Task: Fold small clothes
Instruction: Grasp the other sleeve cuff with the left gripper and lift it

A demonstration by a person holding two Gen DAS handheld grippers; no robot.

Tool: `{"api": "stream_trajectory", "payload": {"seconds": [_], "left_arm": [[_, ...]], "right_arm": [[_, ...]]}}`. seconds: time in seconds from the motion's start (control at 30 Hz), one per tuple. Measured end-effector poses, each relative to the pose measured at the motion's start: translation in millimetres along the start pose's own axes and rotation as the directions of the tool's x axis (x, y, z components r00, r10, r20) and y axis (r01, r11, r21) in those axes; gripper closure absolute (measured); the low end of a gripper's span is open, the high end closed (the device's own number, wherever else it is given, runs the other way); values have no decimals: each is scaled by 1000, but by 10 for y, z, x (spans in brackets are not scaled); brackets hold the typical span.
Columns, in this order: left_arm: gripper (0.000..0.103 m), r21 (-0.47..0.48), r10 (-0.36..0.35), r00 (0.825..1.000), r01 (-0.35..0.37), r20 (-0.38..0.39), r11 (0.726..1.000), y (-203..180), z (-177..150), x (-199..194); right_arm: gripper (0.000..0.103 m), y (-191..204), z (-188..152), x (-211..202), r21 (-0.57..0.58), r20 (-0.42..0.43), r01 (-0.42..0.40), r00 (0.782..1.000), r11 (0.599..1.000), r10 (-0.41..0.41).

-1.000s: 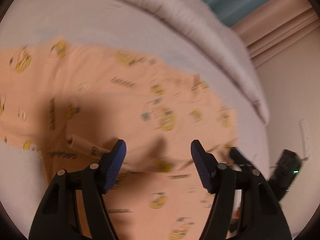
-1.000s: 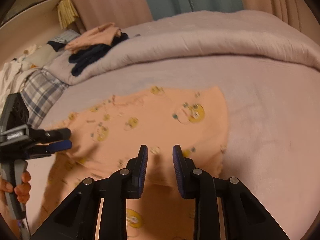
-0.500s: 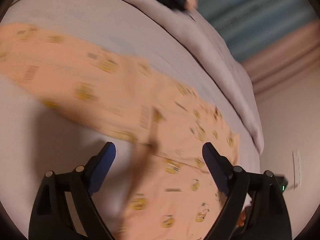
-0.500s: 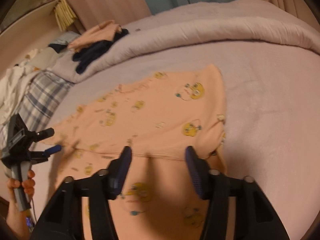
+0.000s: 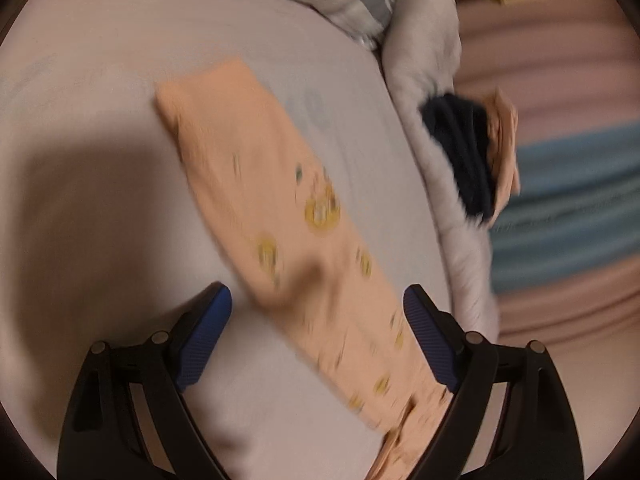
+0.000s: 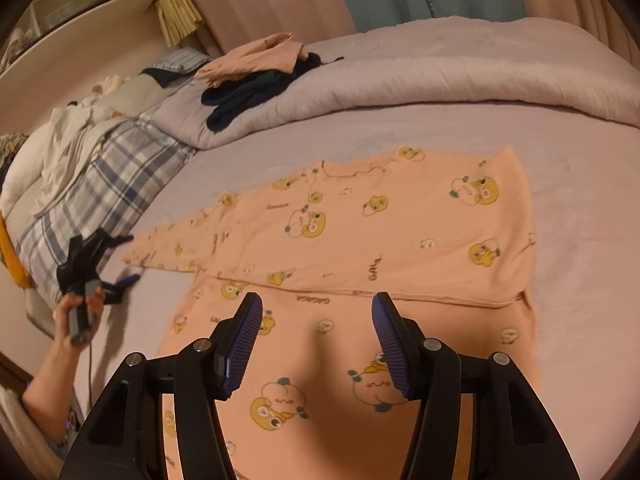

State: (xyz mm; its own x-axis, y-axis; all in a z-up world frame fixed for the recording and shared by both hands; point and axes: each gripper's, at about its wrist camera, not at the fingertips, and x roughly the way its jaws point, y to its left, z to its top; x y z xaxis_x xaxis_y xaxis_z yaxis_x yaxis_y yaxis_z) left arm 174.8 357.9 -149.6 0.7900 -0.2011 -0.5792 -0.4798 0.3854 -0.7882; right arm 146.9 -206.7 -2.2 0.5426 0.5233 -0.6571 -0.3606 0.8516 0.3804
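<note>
A peach long-sleeved top (image 6: pixel 360 232) with yellow cartoon prints lies flat on the bed, its far half folded over the near half. My right gripper (image 6: pixel 316 304) hovers open above the fold's edge with nothing between its pads. One sleeve (image 6: pixel 172 248) stretches out to the left. At that sleeve's end a person's hand holds my left gripper (image 6: pixel 130 258), open and empty. In the blurred left wrist view the sleeve (image 5: pixel 248 160) runs diagonally over the sheet and passes under the left gripper (image 5: pixel 318 320) without touching its pads.
A rolled grey duvet (image 6: pixel 440 80) lines the bed's far side, with dark navy clothes (image 6: pixel 248 92) and a peach garment (image 6: pixel 256 60) on it. A plaid pillow (image 6: pixel 100 184) and white cloths (image 6: pixel 64 148) lie at the left. Curtains hang behind. Bare sheet (image 6: pixel 580 220) shows right of the top.
My right gripper's jaws went from nearly shut to open and it drew back from the fold. The left gripper swept left to the sleeve's end, rolled, and widened its jaws.
</note>
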Motion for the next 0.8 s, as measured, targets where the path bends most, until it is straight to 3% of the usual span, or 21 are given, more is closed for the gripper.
{"api": "stream_trajectory", "payload": {"seconds": [0.2, 0.27, 0.33, 0.4, 0.5, 0.6, 0.67, 0.8], "left_arm": [[17, -61, -17, 999, 20, 40, 998, -44, 318, 114], [23, -63, -6, 999, 9, 50, 998, -51, 387, 130], [43, -58, 32, 998, -29, 56, 998, -47, 434, 161], [78, -57, 71, 996, -68, 52, 996, -1, 448, 176], [93, -21, 115, 991, -113, 67, 993, 29, 413, 112], [95, 57, 120, 988, -126, 100, 990, -62, 374, -10], [96, 104, 103, 988, -115, 115, 988, -163, 363, -94], [97, 168, 70, 990, -90, 124, 982, -377, 341, -184]], "right_arm": [[46, 99, -34, 118, -19, -24, 9, 1000, 1000, -9], [46, 130, -22, 176, -28, -33, 8, 999, 1000, -8], [46, 188, 9, 266, -37, -45, -2, 999, 999, 0], [46, 284, 54, 383, -56, -55, -20, 998, 998, 17], [46, 496, 130, 598, -102, -73, -46, 997, 994, 38], [47, 794, 228, 861, -159, -88, -89, 993, 983, 76], [59, 958, 270, 994, -195, -94, -116, 991, 974, 99], [72, 1158, 271, 1334, -219, -143, -122, 986, 968, 91]]}}
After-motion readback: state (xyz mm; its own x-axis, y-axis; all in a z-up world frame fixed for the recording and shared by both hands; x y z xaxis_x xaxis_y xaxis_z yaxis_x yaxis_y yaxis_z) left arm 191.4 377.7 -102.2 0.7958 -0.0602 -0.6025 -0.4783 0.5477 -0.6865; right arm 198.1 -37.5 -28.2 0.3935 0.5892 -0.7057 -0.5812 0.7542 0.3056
